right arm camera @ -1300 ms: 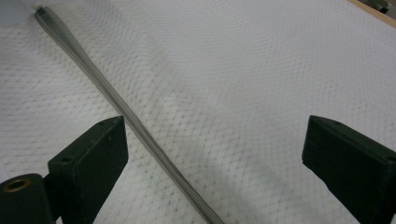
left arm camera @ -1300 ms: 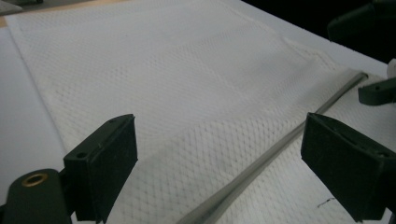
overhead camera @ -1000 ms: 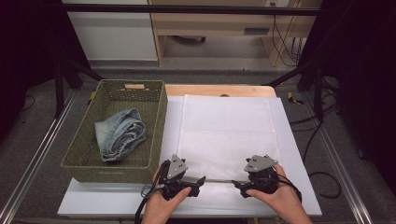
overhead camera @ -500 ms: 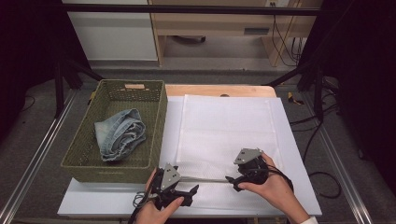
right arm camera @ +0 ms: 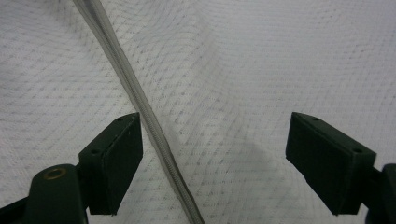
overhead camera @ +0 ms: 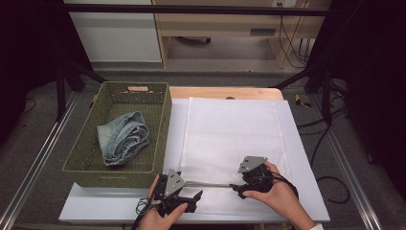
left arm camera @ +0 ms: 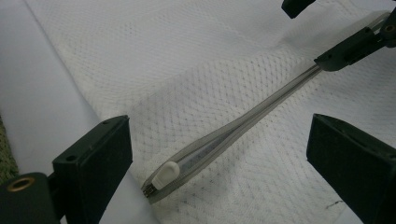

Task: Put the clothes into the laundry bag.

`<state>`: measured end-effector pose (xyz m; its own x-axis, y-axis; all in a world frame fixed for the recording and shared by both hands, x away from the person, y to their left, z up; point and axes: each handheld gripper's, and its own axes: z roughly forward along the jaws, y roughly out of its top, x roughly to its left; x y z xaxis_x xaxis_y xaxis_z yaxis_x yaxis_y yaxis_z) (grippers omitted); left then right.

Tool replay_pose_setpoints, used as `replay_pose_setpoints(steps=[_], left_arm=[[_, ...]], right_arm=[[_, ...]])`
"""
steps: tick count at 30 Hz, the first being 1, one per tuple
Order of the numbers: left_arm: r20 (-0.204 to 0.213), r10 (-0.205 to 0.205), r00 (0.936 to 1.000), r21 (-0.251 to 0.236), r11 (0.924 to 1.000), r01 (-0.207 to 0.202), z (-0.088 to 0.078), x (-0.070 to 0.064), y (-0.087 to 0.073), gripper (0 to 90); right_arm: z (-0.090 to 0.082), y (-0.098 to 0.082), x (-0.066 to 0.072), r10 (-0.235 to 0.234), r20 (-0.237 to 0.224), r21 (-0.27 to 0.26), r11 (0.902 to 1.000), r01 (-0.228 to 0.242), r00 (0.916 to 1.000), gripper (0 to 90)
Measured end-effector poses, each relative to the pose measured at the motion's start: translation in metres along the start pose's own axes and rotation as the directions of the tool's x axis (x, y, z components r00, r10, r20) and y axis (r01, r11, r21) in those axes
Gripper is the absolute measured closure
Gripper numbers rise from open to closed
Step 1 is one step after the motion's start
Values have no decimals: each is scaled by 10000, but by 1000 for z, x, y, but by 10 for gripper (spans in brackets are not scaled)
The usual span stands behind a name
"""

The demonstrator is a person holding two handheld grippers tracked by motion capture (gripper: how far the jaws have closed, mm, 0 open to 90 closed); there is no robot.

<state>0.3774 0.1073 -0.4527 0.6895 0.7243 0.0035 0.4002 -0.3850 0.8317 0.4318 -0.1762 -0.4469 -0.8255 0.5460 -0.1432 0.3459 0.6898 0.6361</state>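
A white mesh bag (overhead camera: 232,129) lies flat on the table, with its grey zip (overhead camera: 210,184) along the near edge. My left gripper (overhead camera: 195,195) stands open at the zip's left end. In the left gripper view the white zip pull (left arm camera: 164,175) lies between its jaws (left arm camera: 219,135), untouched. My right gripper (overhead camera: 235,188) is at the zip's right end. Its jaws (right arm camera: 215,130) have just been closing a little but still stand wide. The zip (right arm camera: 140,107) runs between them, close beside one pad.
A green woven basket (overhead camera: 115,175) stands at the left of the table, with folded blue jeans (overhead camera: 122,139) inside. Its near right corner is close to my left hand. The white board (overhead camera: 306,167) under the bag reaches the table's front edge.
My right gripper has edged left along the zip and a little away from the front edge. The left gripper has slipped slightly towards the near edge.
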Motion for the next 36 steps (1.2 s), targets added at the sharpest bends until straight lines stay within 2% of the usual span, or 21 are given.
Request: replay_pose_setpoints(steps=[3, 17, 31, 34, 36], left_arm=[[-16, -29, 10000, 1, 10000, 29, 1, 0, -1, 69], [-141, 1, 9999, 21, 10000, -1, 0, -1, -1, 73], [-158, -1, 9999, 54, 10000, 1, 0, -1, -1, 76], [-165, -19, 9999, 38, 10000, 20, 0, 0, -1, 76], [-168, -25, 9999, 51, 10000, 26, 0, 0, -1, 76]], right_arm=[[-1, -1, 1, -57, -72, -93, 9999, 56, 10000, 223], [4, 0, 8, -394, -108, 115, 9992, 395, 9992, 266], [13, 1, 12, -800, -441, 363, 9960, 816, 9958, 409], [16, 3, 13, -616, -496, 392, 9972, 636, 9969, 434], [19, 3, 12, -724, -574, 450, 9962, 751, 9957, 453]])
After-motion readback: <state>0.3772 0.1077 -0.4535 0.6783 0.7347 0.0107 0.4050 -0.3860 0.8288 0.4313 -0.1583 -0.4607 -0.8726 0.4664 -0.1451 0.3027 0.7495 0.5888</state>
